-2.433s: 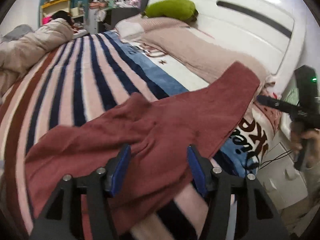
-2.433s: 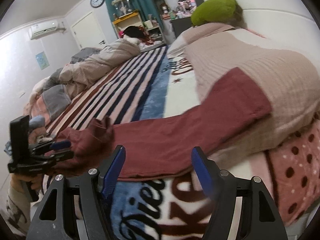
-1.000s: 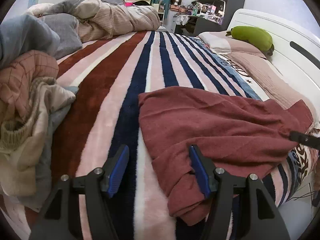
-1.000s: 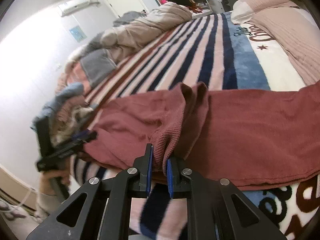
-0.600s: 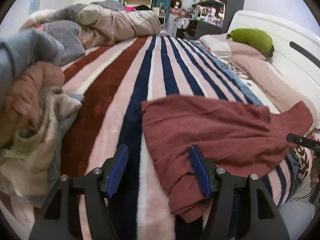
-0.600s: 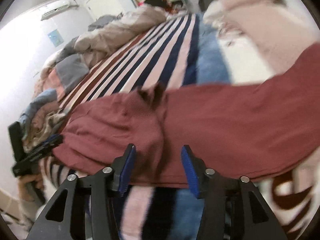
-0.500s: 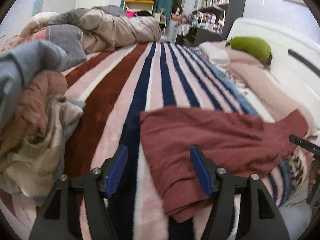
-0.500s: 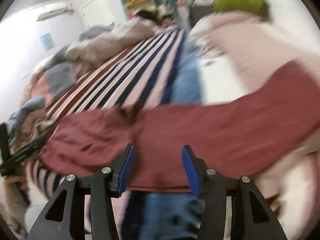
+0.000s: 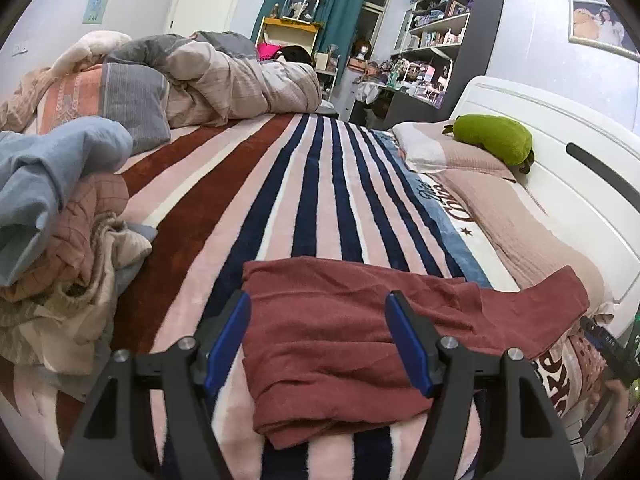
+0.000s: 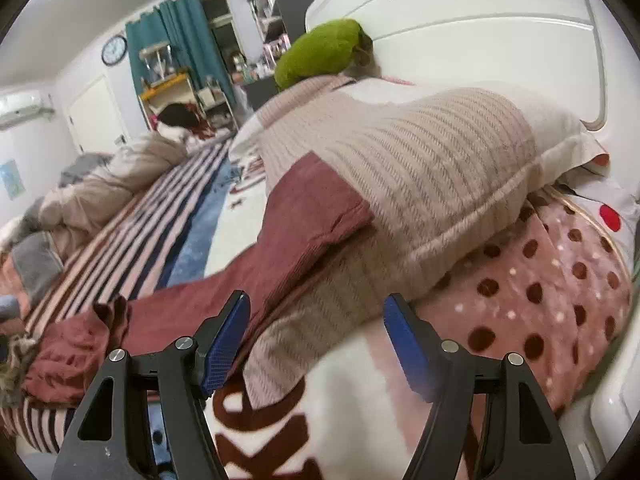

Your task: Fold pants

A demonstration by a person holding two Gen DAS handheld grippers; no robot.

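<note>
While both grippers' jaws are opening with nothing pinched, the right gripper [image 10: 316, 336] should probably pinch the pants [image 10: 304, 224] cuff at eleven o'clock squarely.

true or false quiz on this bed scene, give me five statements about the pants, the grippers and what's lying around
1. The dark red knit pants lie on the striped fleece blanket. True.
2. The left gripper is clamped on the pants. False: its jaws are opening and its pads press on nothing; the pants lie beyond them.
3. The green plush toy sits on a pillow by the white headboard. True.
4. The right gripper holds a fold of the pants. False: its jaws are opening with nothing between them.
5. One pant leg end hangs off the bed's edge. False: it rests up against the beige ribbed pillow.
</note>
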